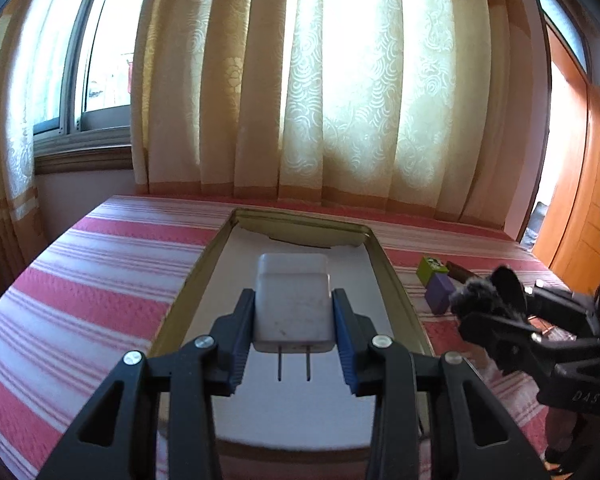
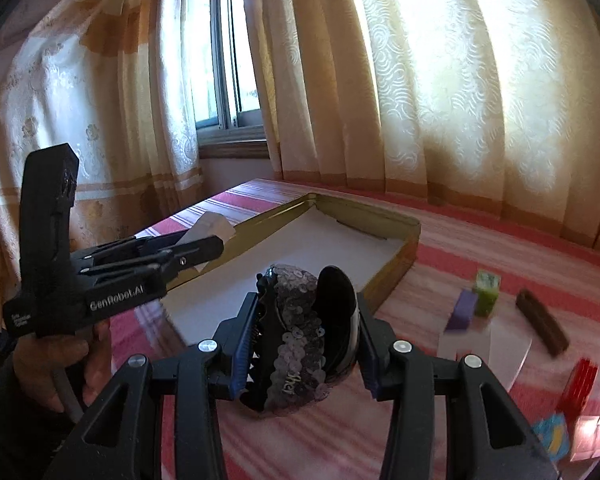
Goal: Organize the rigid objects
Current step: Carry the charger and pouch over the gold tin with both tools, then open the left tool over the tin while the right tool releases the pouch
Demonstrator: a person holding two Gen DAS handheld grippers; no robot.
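My left gripper (image 1: 293, 300) is shut on a white plug charger (image 1: 293, 304), prongs toward the camera, held over the gold tin tray (image 1: 396, 284) with its white lining. In the right wrist view the left gripper (image 2: 204, 246) holds the charger (image 2: 212, 226) above the tray's left wall (image 2: 260, 224). My right gripper (image 2: 306, 312) is shut on a black hair claw clip with purple sequins (image 2: 300, 332), just in front of the tray's near corner. In the left wrist view the right gripper (image 1: 488, 300) with the clip (image 1: 480, 294) is to the tray's right.
On the pink striped cloth right of the tray lie a green block (image 2: 487, 294), a purple block (image 2: 462, 310), a dark brown bar (image 2: 542, 322), a red piece (image 2: 580, 384), and a blue-yellow item (image 2: 554, 438). Curtains and a window stand behind.
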